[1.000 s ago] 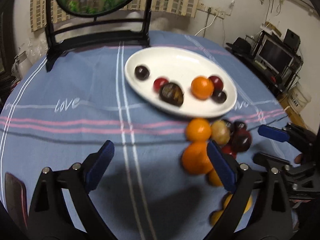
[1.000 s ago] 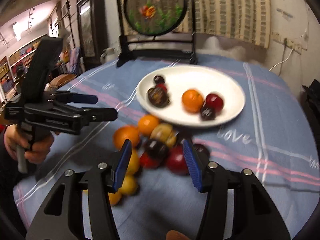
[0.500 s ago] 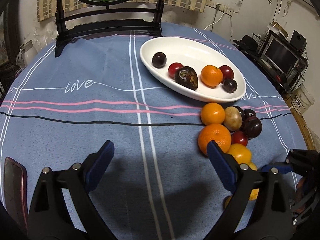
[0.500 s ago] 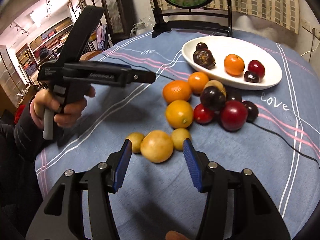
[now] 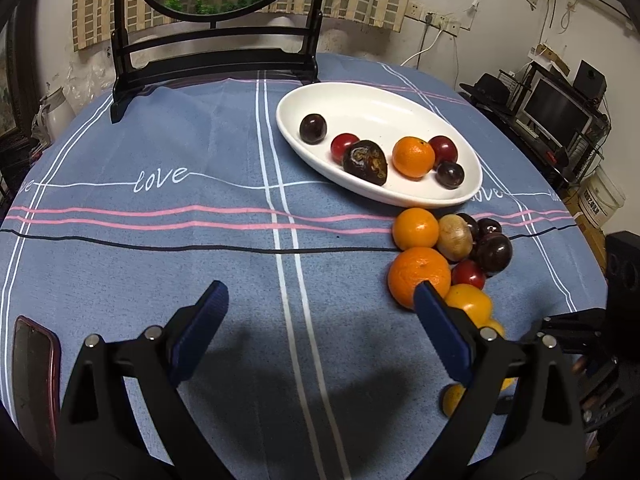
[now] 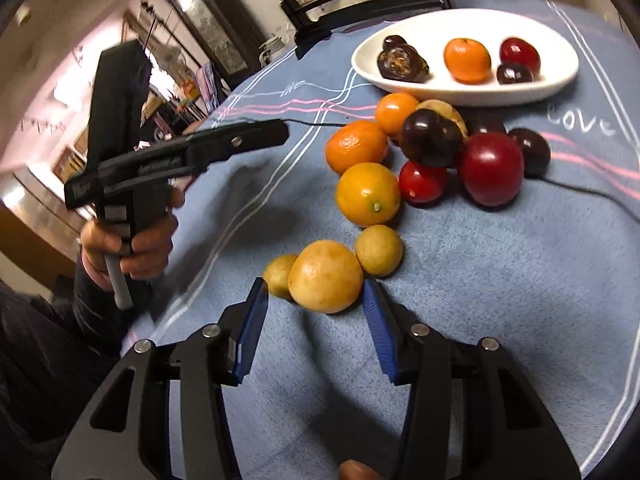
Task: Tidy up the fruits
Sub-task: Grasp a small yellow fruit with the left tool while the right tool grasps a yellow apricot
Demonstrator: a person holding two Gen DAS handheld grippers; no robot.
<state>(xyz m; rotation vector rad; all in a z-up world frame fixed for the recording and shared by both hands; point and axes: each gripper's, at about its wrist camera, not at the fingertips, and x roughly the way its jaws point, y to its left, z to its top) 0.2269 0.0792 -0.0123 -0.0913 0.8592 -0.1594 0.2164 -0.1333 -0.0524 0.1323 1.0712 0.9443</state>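
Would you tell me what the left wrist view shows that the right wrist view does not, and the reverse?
Only the left wrist view shows the red phone at the table edge and the monitor.

Only the right wrist view shows the large yellow fruit just ahead of the right gripper, whose jaws have just been closing, and the hand holding the left gripper.

Both show the white plate and the tablecloth.

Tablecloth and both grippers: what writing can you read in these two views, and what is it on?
"love" on the blue tablecloth, white script left of the white plate.
"love" again by the plate's near rim, partly hidden; "ove" in the right wrist view.
Pale lettering on the left gripper's body: too blurred to read.
White bucket's label: too small.
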